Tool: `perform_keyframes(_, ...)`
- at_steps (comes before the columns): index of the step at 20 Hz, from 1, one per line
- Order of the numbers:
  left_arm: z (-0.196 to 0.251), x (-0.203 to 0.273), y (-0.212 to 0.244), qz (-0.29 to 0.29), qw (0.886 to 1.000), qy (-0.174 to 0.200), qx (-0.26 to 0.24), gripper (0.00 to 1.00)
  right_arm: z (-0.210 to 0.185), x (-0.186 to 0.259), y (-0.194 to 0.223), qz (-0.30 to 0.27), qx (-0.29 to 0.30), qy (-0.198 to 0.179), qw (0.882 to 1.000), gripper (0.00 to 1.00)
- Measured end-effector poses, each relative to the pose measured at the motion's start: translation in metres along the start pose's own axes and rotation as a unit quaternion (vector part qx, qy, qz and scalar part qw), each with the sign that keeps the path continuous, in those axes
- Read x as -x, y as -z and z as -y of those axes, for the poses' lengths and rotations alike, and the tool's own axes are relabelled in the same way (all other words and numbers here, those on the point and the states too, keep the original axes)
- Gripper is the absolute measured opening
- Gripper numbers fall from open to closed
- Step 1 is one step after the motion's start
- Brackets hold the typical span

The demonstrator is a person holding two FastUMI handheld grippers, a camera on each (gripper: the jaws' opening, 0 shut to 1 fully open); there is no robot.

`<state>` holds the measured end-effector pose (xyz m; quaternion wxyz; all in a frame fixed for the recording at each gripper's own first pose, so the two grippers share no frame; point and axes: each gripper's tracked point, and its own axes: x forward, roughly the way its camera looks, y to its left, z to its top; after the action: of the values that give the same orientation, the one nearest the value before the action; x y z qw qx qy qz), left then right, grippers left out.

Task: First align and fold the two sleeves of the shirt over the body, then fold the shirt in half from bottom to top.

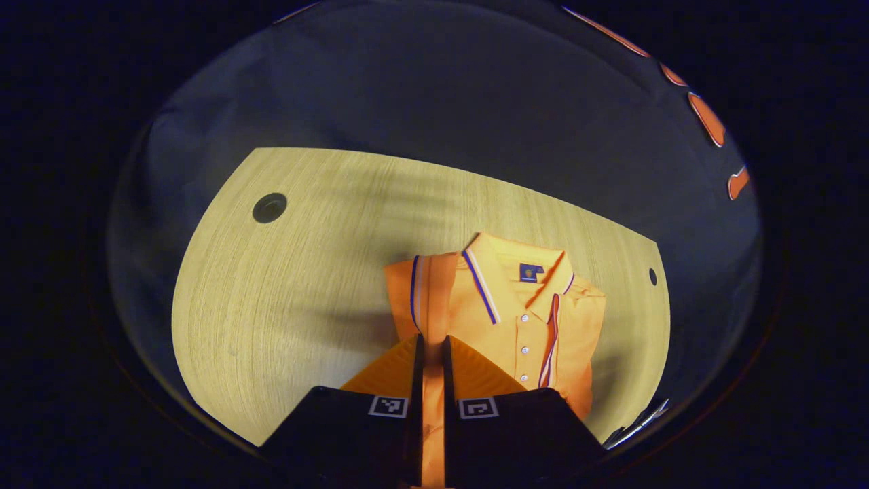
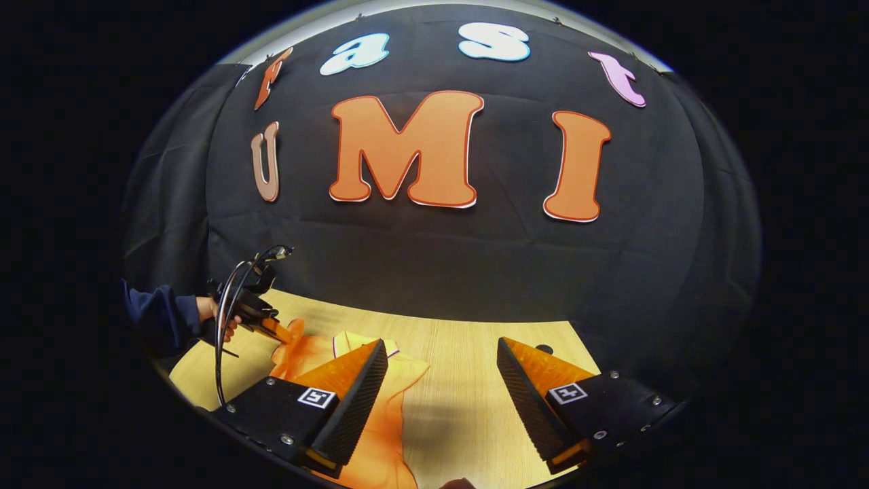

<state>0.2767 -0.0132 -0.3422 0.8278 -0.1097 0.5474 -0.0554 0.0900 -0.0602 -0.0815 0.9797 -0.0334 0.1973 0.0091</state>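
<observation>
A pale wooden table (image 1: 285, 285) stood before the booth's black cloth wall, and an orange polo shirt (image 1: 523, 312) lay on it.

Nearest me in the left gripper view, my left gripper (image 1: 432, 380) had its two fingers drawn close together with a strip of the orange shirt fabric rising between them, so I judged it clenched on the shirt's cloth. I took this to be a sleeve or side edge, pinched so that it could be carried over the body. Beyond the fingers, the shirt lay collar away from me, its button placket running toward the gripper. A striped sleeve cuff (image 1: 415, 292) already lay folded onto the chest on the left of that view. Farther off, a dark round hole (image 1: 269, 207) sat in the tabletop.

In the right gripper view, my right gripper (image 2: 441, 380) hung with its fingers spread wide apart and nothing between them, only bare table showing in the gap. The orange cloth lay beside and beneath the finger on the left of that view, not within the jaws. I judged this gripper to be waiting while the other worked. Farther off, a hand (image 2: 220, 319) in a dark sleeve (image 2: 159, 316) held the left gripper at the shirt's far edge.
</observation>
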Motion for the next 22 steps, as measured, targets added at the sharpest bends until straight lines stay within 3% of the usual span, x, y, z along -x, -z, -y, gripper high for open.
perform_keyframes(3,0.033,-0.010,0.002,-0.010,1.000,0.013,-0.026,0.13,0.006,0.000,0.006,-0.004,-0.003,0.001,1.000,0.98)
perform_keyframes(6,0.092,-0.001,0.015,-0.019,0.994,0.100,-0.033,0.41,0.010,0.000,0.012,-0.010,-0.004,-0.001,1.000,0.99)
perform_keyframes(7,0.102,0.006,0.013,-0.012,0.993,0.110,-0.041,0.51,0.011,0.000,0.014,-0.011,-0.002,-0.002,1.000,0.98)
perform_keyframes(8,0.105,0.009,0.010,-0.001,0.993,0.104,-0.052,0.68,0.013,-0.001,0.013,-0.010,0.000,-0.002,1.000,0.98)
perform_keyframes(10,0.097,0.021,0.010,0.021,0.994,0.079,-0.073,0.82,0.013,-0.001,0.011,-0.006,0.001,-0.008,1.000,0.98)
perform_keyframes(16,0.081,0.104,0.009,0.139,0.987,0.040,-0.067,0.96,-0.005,-0.005,0.001,0.019,0.020,-0.047,0.999,0.98)
perform_keyframes(18,0.073,0.139,0.014,0.191,0.979,0.021,-0.061,1.00,-0.016,-0.005,-0.006,0.038,0.027,-0.062,0.997,0.98)
perform_keyframes(22,0.062,0.215,0.042,0.290,0.956,-0.012,-0.037,0.96,-0.038,-0.001,-0.020,0.074,0.035,-0.079,0.994,0.98)
